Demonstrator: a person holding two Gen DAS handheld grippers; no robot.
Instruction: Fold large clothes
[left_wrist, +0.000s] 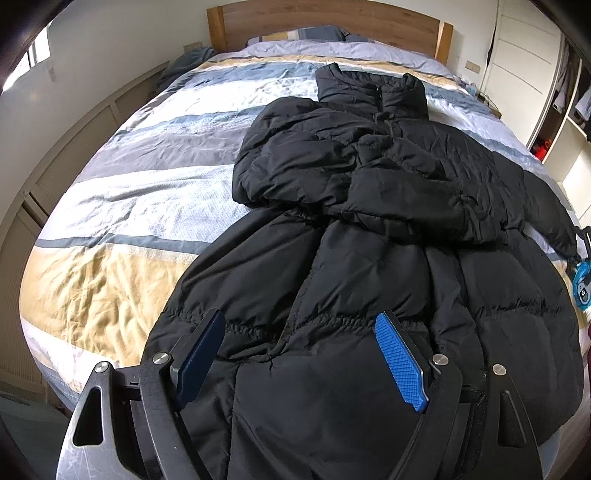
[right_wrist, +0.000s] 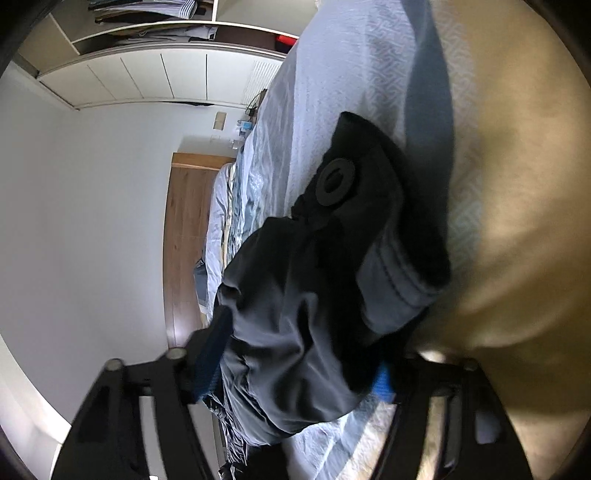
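Note:
A large black puffer jacket (left_wrist: 369, 221) lies on the striped bed (left_wrist: 140, 192), collar toward the headboard, one sleeve folded across its chest. My left gripper (left_wrist: 301, 325) is open, just above the jacket's lower hem, with blue pads (left_wrist: 400, 363) spread wide. My right gripper (right_wrist: 299, 350) is shut on the cuff end of the jacket's sleeve (right_wrist: 332, 266), which has a round snap button (right_wrist: 335, 181); the view is rolled sideways over the bed. The right gripper also shows at the right edge of the left wrist view (left_wrist: 583, 284).
A wooden headboard (left_wrist: 332, 22) and pillows (left_wrist: 303, 37) are at the far end. Slatted panels (left_wrist: 55, 177) run along the left of the bed. A white wardrobe with open shelves (left_wrist: 561, 110) stands on the right, also seen in the right wrist view (right_wrist: 147, 74).

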